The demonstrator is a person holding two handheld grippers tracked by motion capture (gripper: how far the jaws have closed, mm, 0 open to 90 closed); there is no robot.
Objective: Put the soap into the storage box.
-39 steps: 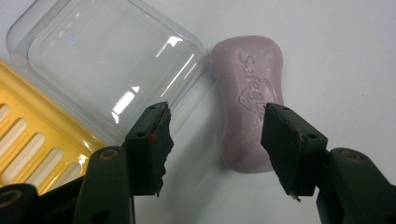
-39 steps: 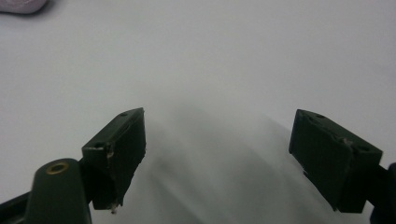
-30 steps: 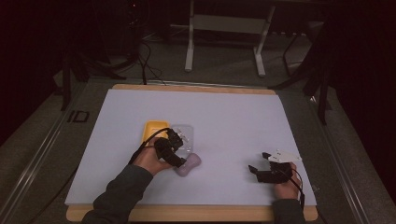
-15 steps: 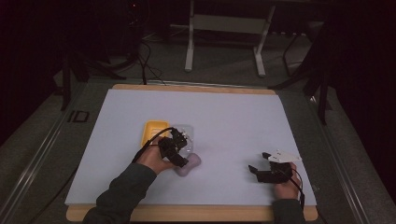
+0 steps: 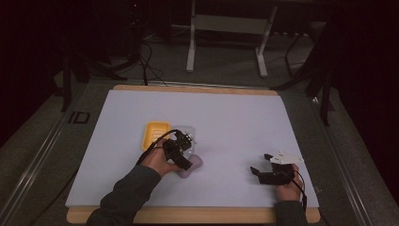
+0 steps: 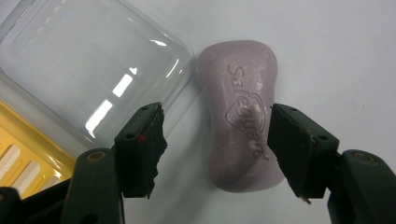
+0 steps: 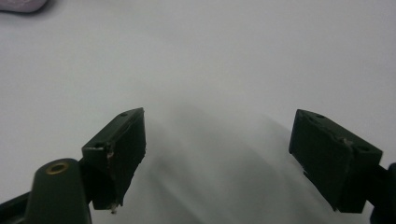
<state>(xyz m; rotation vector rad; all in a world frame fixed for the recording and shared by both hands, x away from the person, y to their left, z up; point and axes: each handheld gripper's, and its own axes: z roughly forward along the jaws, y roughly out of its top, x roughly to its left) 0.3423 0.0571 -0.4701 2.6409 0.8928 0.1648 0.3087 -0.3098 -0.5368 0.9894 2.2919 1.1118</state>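
Fingers [image 6: 142, 149] of the left gripper [image 6: 215, 149] stand spread apart over the desk [image 5: 235, 122], with a pale purple bar of soap [image 6: 240, 128] lying flat between them; the soap sits nearer the finger at 3 o'clock in the left gripper view, and whether that finger touches its edge cannot be told, while a clear gap of white surface separates the soap from the other finger, so nothing is clamped. Raised lettering runs along the top of the bar. Just beside the soap, toward 10 o'clock in that view, lies a clear plastic lid [image 6: 93, 65], its rounded corner almost meeting the bar, and a yellow soap tray [image 6: 28, 158] shows beneath and beyond it at 8 o'clock. In the high view the left gripper [image 5: 181, 146] hangs over the soap [image 5: 190, 165] a little to the 7 o'clock side of the desk's middle, with the lid [image 5: 187, 134] at its 12 o'clock and the yellow tray [image 5: 155, 134] at 10 o'clock from it, tray and lid side by side. Well apart, toward 4 o'clock on the desk, the right gripper [image 5: 260, 165] rests low in the person's hand, pointing toward 9 o'clock. Its fingers [image 7: 121, 149] are wide open and hold nothing, with bare white desk between them in the right gripper view, and a sliver of the soap [image 7: 23, 4] shows at 11 o'clock in that view.
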